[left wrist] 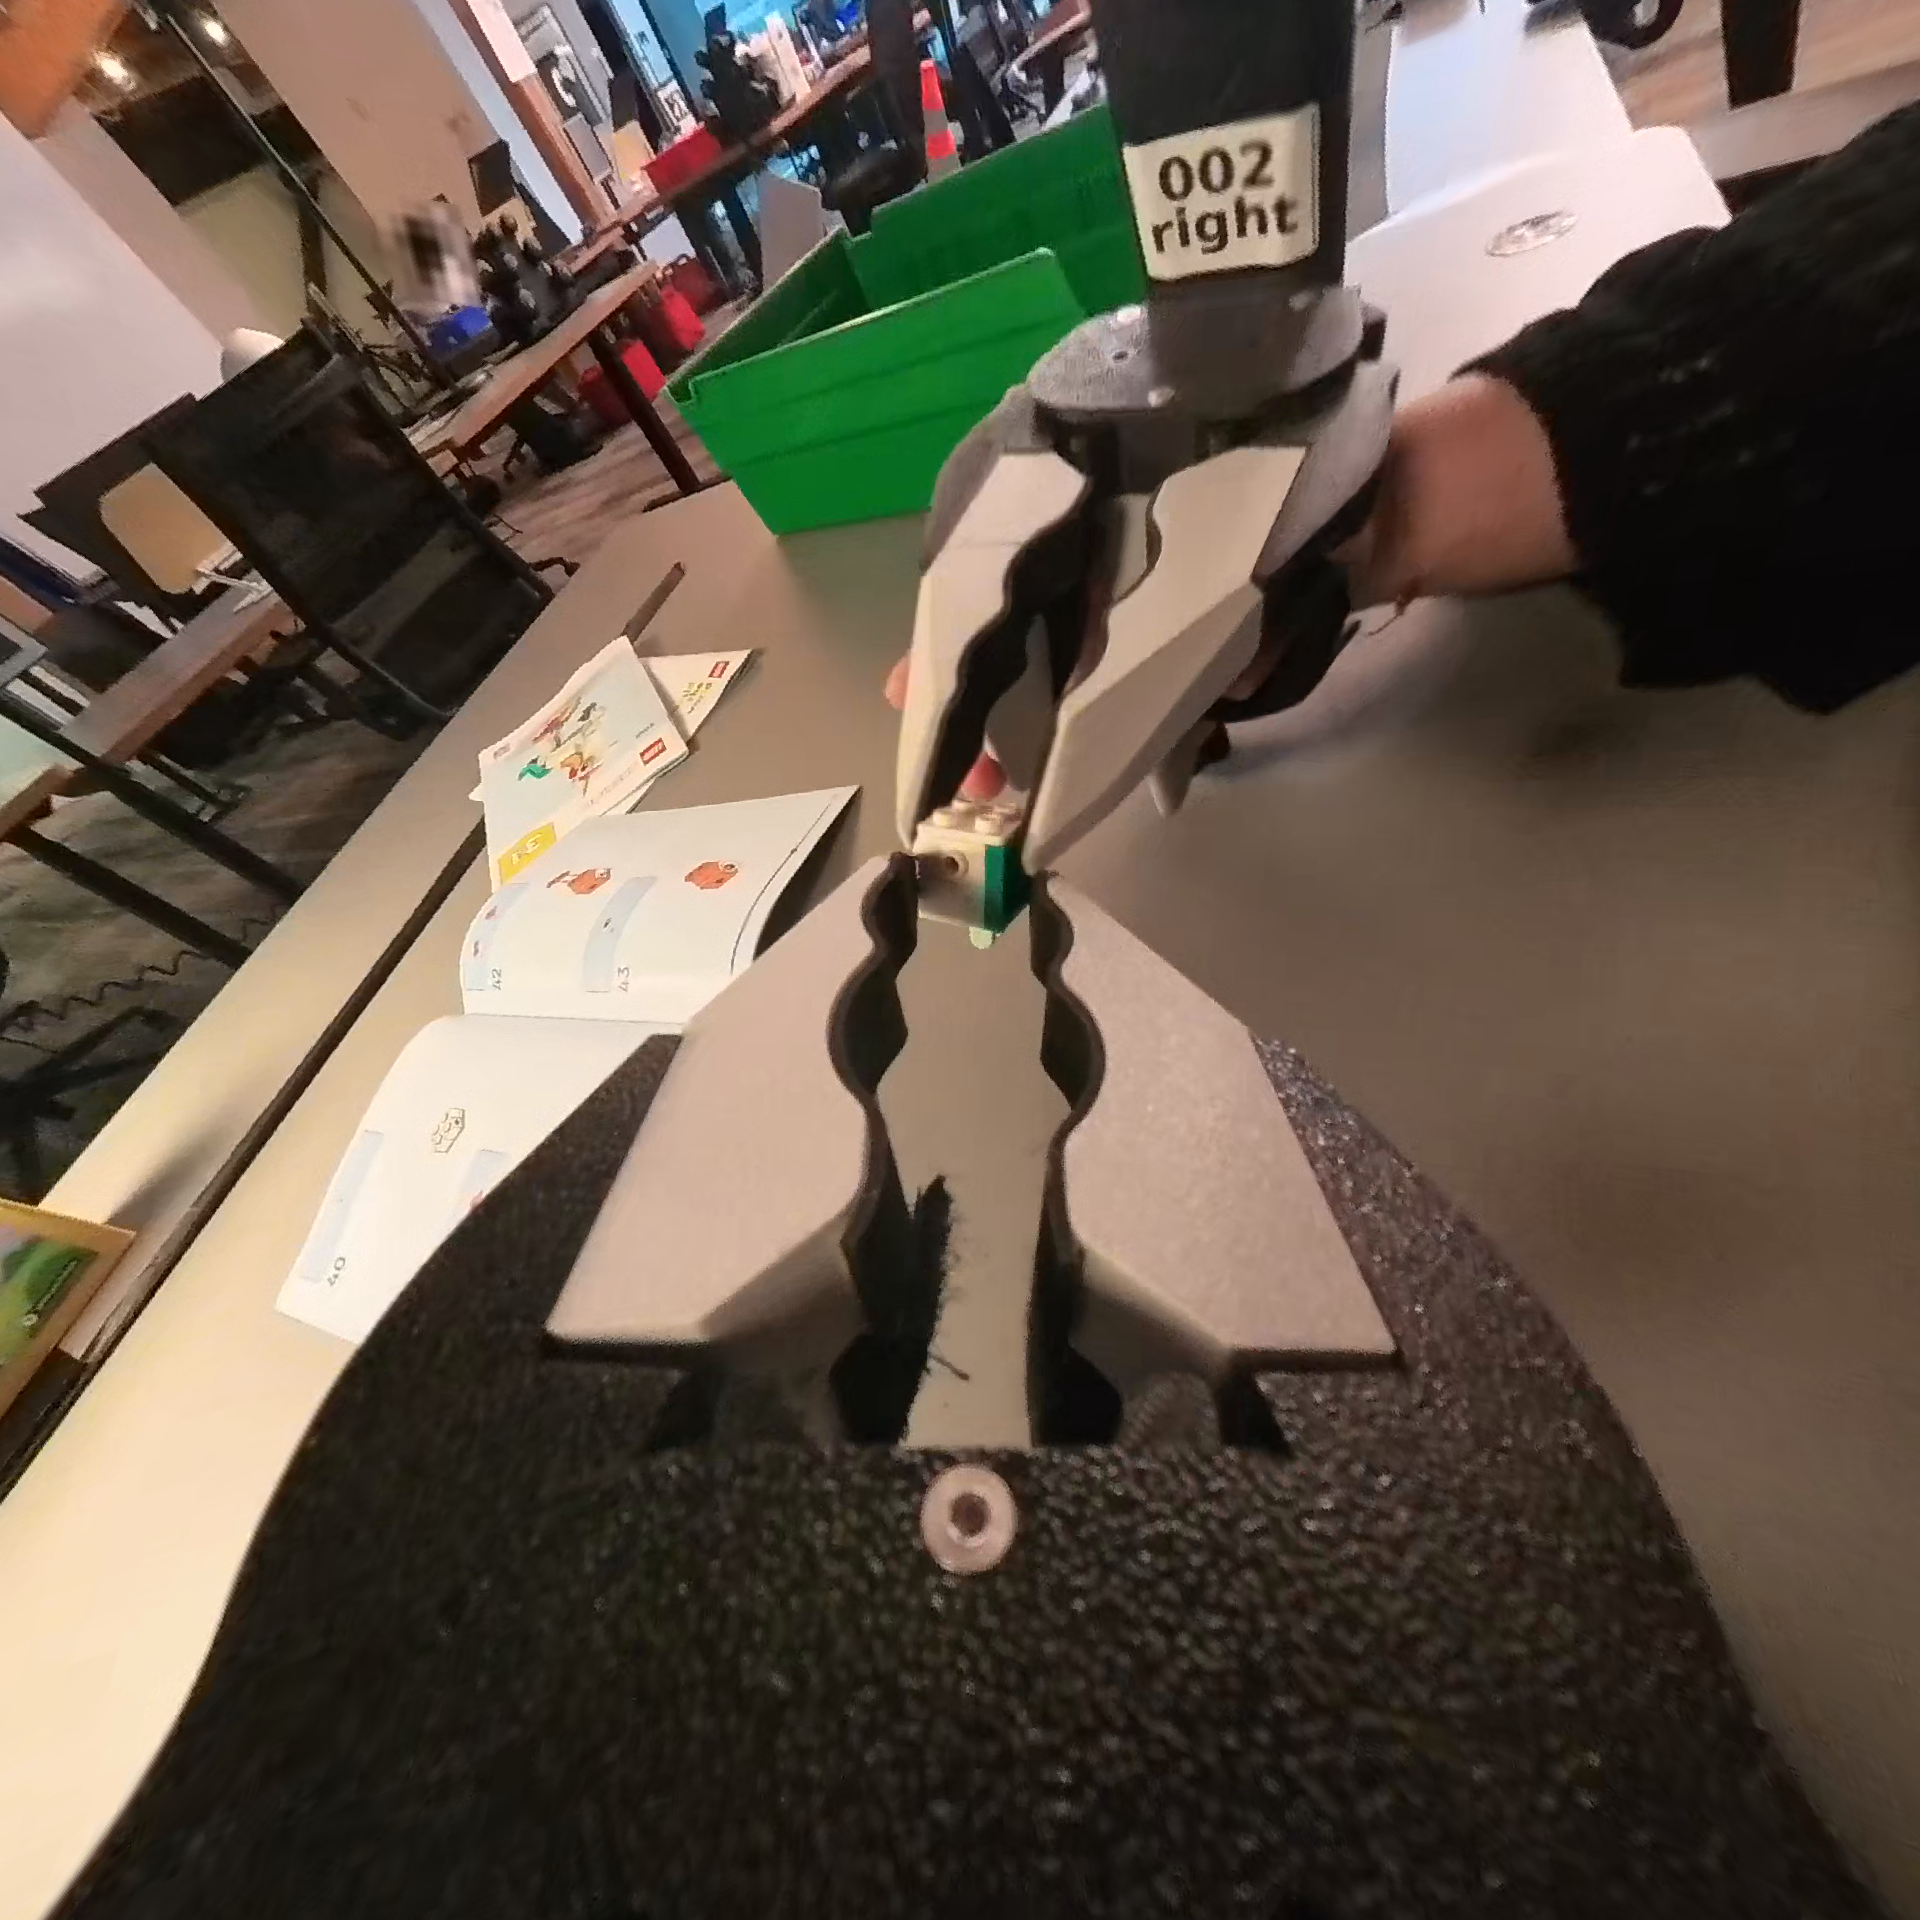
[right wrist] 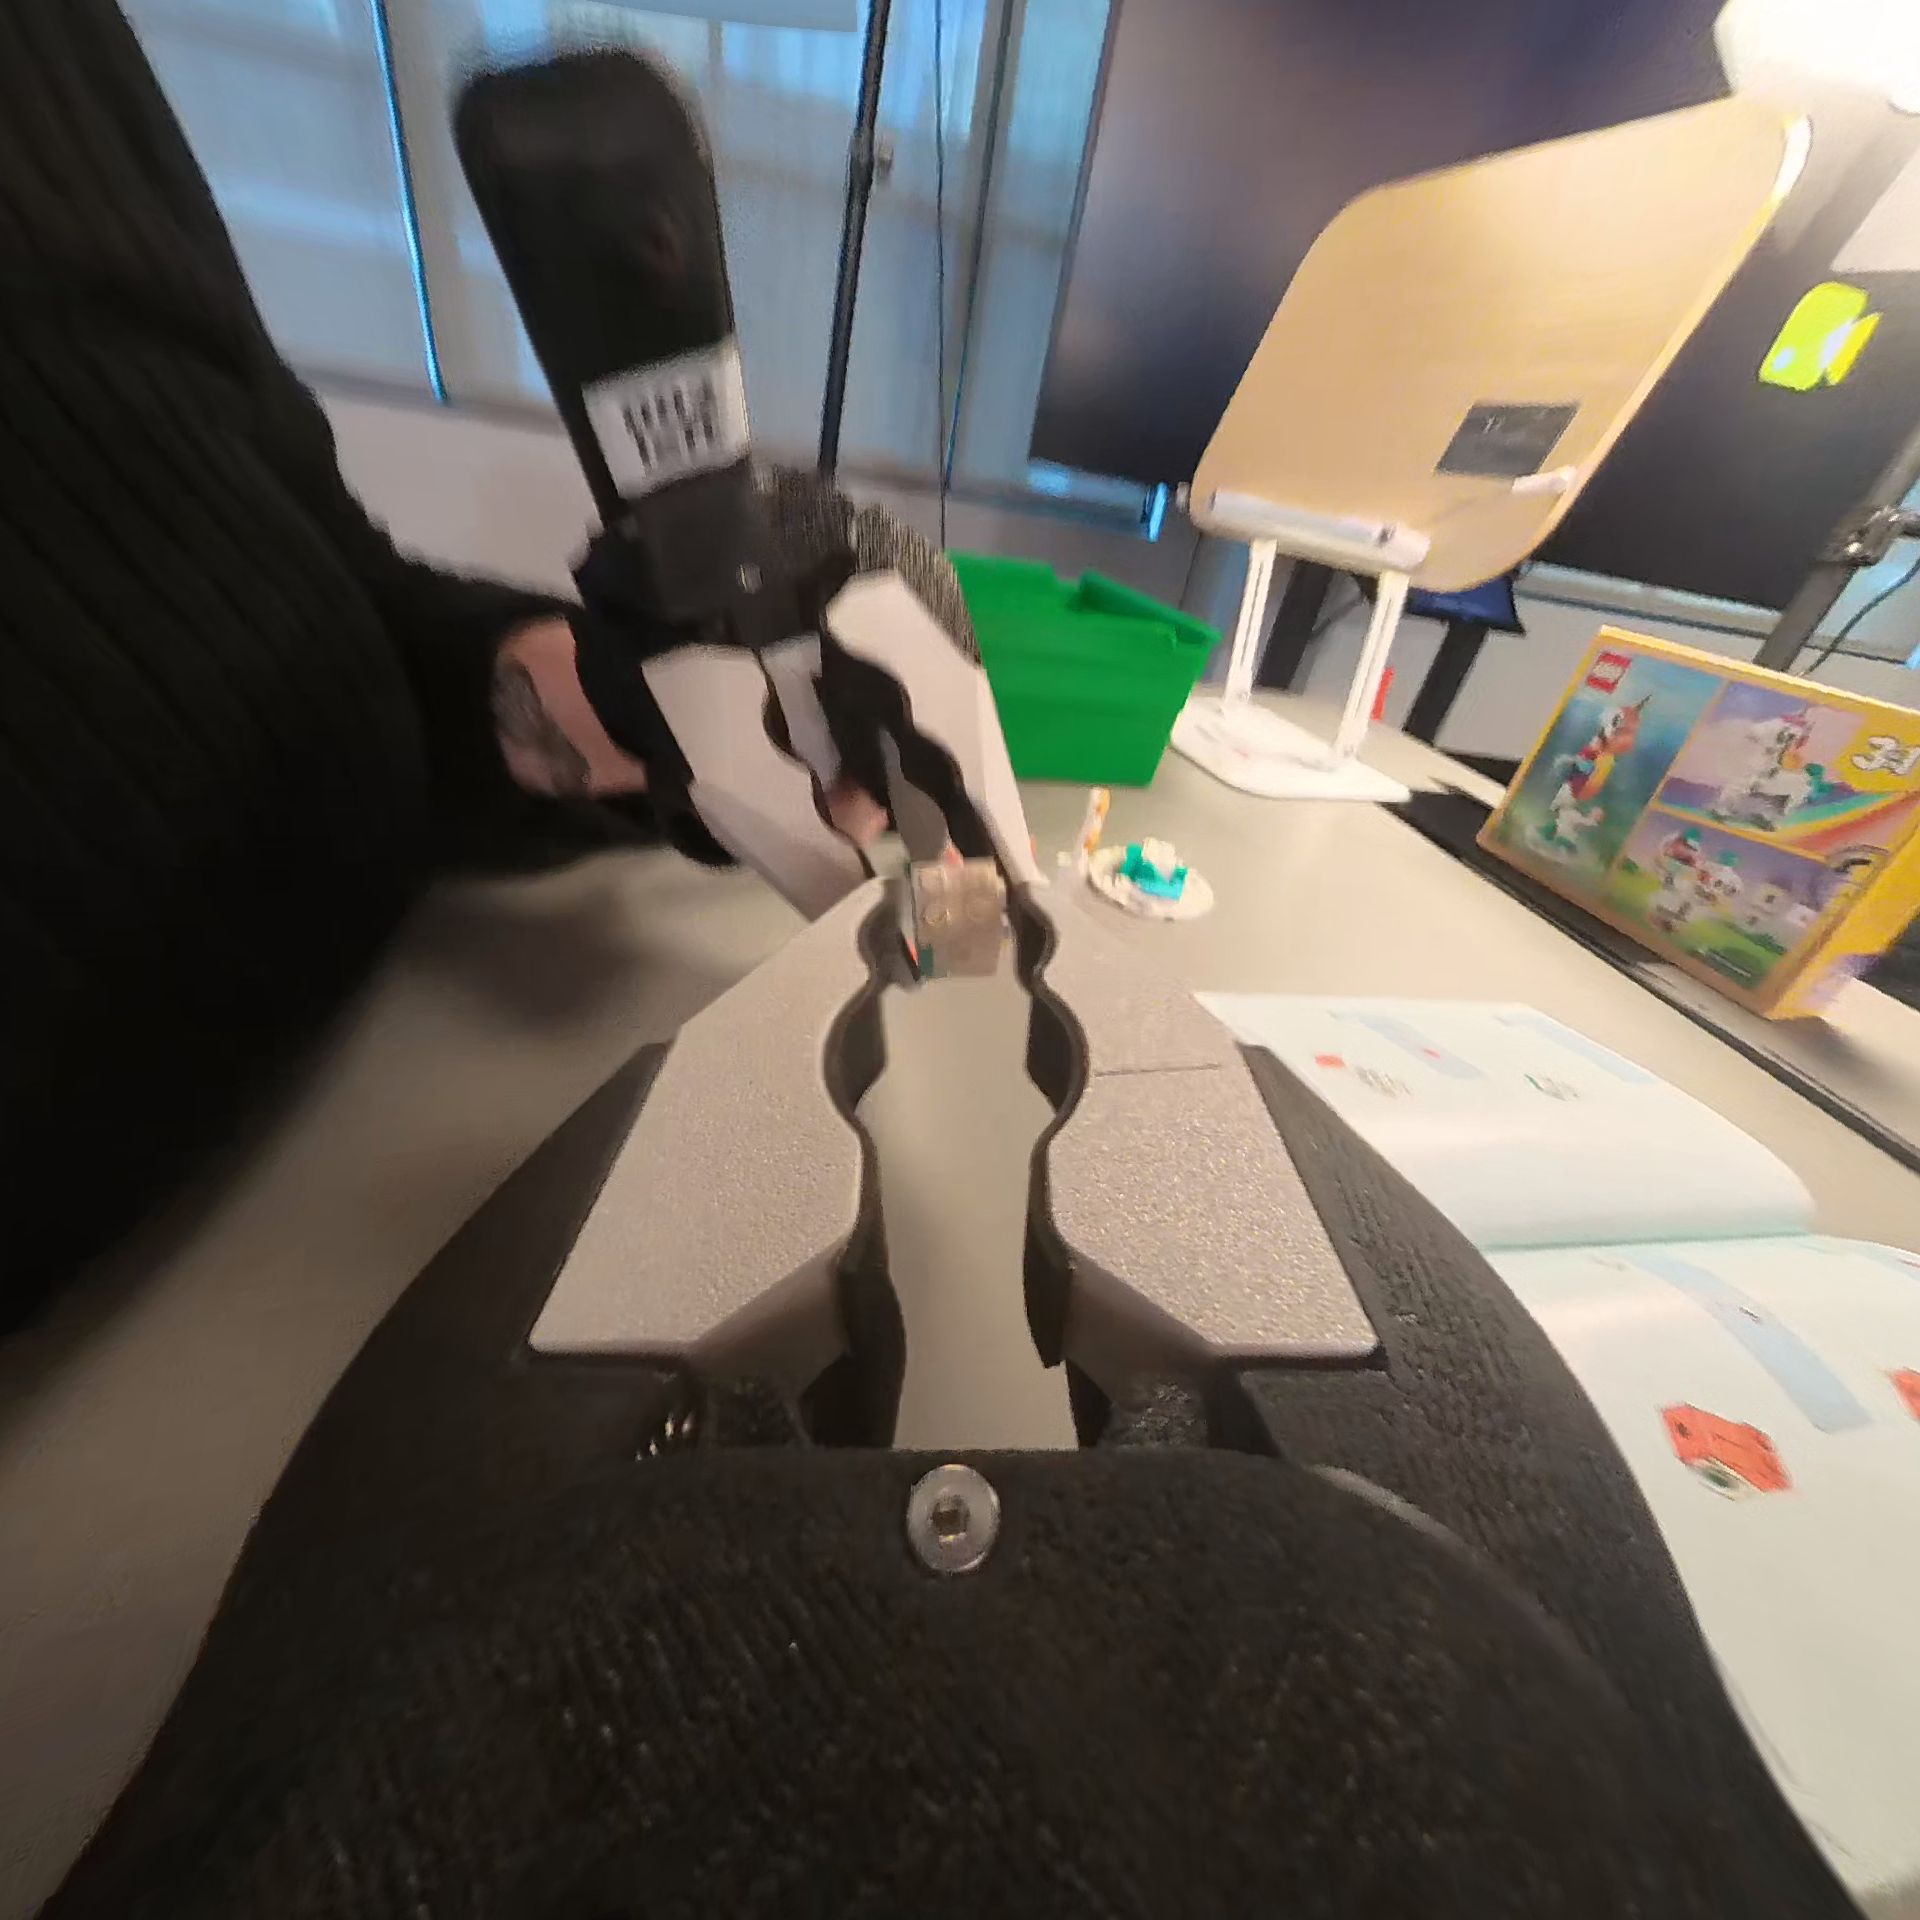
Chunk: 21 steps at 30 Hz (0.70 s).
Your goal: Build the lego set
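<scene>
Two claws meet on a small brick cluster above the counter point(left wrist: 1455, 1039).
The left claw point(left wrist: 961, 868) and right claw point(right wrist: 951, 925) both pinch the white-and-green brick cluster point(left wrist: 971, 868). To seat pieces well, probably squeeze straight and keep studs aligned.

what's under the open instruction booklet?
The open instruction booklet lies flat on the grey table. A second leaflet lies behind it, apart. Anything beneath its pages is covered.

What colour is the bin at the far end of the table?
Bright green bin, shown best in the left wrist view.
</scene>
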Tool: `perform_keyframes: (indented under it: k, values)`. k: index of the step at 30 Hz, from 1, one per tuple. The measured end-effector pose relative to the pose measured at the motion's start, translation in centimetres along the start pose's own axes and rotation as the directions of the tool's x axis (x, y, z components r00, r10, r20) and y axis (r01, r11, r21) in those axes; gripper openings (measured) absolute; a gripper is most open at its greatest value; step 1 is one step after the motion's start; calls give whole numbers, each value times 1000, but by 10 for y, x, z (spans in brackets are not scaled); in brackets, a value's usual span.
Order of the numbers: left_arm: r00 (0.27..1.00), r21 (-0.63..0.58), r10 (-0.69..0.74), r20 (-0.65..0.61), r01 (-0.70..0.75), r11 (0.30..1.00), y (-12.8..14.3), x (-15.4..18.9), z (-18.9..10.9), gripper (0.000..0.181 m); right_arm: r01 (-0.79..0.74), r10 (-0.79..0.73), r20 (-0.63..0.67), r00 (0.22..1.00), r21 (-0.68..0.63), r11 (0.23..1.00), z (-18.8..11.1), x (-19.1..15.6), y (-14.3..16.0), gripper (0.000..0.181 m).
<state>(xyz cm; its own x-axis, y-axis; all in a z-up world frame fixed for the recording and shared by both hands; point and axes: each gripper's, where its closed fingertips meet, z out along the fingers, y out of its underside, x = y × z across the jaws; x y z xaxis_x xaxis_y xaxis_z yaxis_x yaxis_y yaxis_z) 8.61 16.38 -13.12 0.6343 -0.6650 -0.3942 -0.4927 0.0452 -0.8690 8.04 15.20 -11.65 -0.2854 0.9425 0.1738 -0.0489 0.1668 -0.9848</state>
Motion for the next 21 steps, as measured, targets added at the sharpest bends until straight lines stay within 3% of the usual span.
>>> perform_keyframes:
  k: [4, 8, 10, 18, 21]
  values:
    - [998, 7, -17, -57, 18, 1000, 0, 7, -2, 19, 17, -16, 36, 999, -28, 999, -1, -6, 3, 16]
    - [945, 25, -155, -287, 169, 985, -7, 26, -15, 16, -47, 45, 176, 983, 5, 999, -6, -25, -1, 15]
    - [916, 35, -203, -345, 228, 973, -12, 29, -20, 17, -77, 70, 216, 974, 27, 997, -7, -31, -6, 15]
    - [944, 35, -229, -237, 244, 969, -4, 21, -13, 16, -48, 48, 154, 987, -1, 999, -1, -24, -2, 15]
    - [967, 65, -229, -108, 237, 969, 2, 1, -23, 16, -71, 69, 73, 995, 23, 997, 0, -12, -5, 24]
